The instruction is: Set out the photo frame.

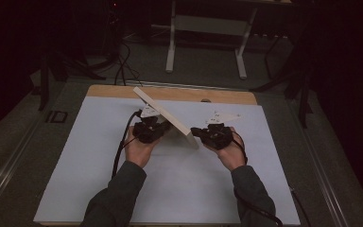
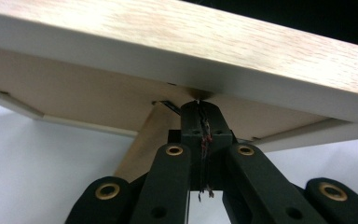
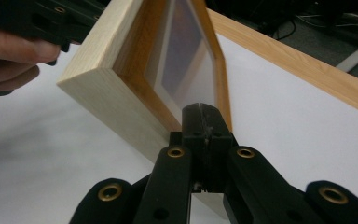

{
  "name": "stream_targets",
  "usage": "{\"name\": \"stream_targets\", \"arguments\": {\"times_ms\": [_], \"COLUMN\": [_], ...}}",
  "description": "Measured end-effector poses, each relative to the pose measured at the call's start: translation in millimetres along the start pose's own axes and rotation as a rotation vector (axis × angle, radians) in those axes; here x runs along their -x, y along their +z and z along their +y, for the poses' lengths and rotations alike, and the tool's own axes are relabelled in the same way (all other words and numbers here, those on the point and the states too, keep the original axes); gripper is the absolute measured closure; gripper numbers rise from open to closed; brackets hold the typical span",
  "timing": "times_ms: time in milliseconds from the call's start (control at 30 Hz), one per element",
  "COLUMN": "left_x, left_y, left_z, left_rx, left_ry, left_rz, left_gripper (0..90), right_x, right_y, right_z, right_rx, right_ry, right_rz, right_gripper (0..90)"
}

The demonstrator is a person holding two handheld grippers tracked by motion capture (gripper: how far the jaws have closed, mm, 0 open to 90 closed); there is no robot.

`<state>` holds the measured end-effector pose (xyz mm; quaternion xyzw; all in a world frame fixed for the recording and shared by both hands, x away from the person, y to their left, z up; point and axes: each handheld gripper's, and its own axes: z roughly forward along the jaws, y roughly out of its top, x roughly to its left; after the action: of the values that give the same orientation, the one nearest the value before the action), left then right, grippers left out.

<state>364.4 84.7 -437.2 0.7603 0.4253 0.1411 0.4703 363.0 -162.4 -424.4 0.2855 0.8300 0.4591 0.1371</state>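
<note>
forearms: in from below, palms inward | left gripper (image 1: 157,128), right gripper (image 1: 203,132): jaws closed, flanking tilted picture frame (image 1: 168,116)

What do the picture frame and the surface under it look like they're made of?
The picture frame looks like light wood with visible grain and a matte finish. Its front pane seems to be glass or clear plastic, going by its sheen. The white table sheet is smooth and matte; the material is unclear.

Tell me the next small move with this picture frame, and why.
Probably ease the wooden picture frame back until its stand bears on the white table top. Both shut grippers, left and right, press against it, and it stands tilted.
</note>
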Motion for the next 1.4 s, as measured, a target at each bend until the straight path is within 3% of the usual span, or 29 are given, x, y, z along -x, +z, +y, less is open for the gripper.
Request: {"name": "stream_targets", "arguments": {"times_ms": [667,1400], "left_x": [-6.2,-6.0], "left_y": [0.2,0.5], "left_z": [0.5,2.6], "left_rx": [-0.007,-0.023], "left_ry": [-0.009,0.026], "left_rz": [-0.027,-0.058], "left_gripper": [90.0,90.0], "right_x": [-9.9,-18.3], "right_y": [7.7,11.2], "right_z": [3.8,6.4], "right_rx": [-0.001,-0.021], "right_ry": [-0.029,-0.064], "right_rz": [0.052,0.090], "right_gripper": [89.8,89.8]}}
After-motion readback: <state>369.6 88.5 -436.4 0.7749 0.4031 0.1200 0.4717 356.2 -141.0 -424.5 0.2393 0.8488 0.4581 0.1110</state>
